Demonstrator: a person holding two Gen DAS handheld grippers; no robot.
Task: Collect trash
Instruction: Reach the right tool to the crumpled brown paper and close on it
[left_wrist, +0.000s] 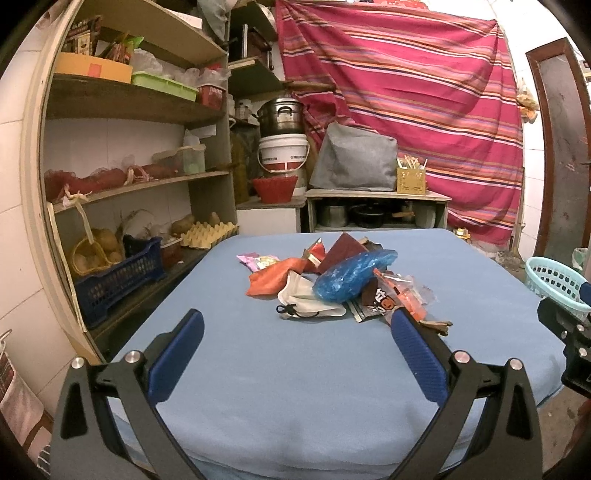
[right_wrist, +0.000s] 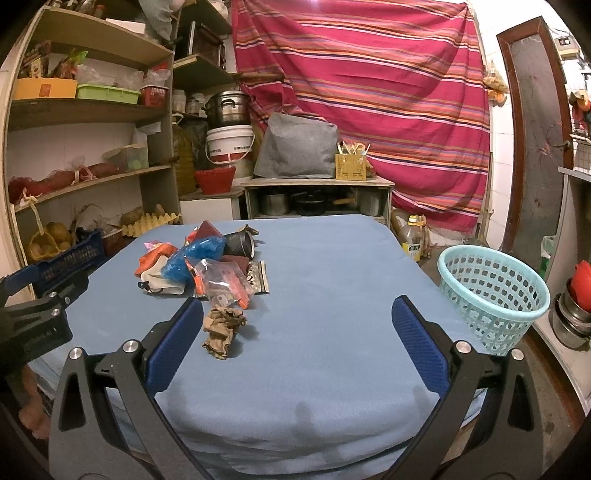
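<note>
Both tools were spread wide and grasping nothing: the left tool (left_wrist: 295, 325) hovered short of the trash pile (left_wrist: 325, 280) on the blue-covered worktop (left_wrist: 295, 387), while the right tool (right_wrist: 297, 314) had the crumpled brown paper wad (right_wrist: 221, 328) just beside its left finger. The pile was loose and overlapping: a blue plastic bag (right_wrist: 195, 256), clear torn wrappers (right_wrist: 225, 282) and an orange packet (left_wrist: 269, 278). A pinch would likely drag neighbours off the edge. Light film could slip before reaching the teal basket (right_wrist: 495, 291) standing beside the worktop.
</note>
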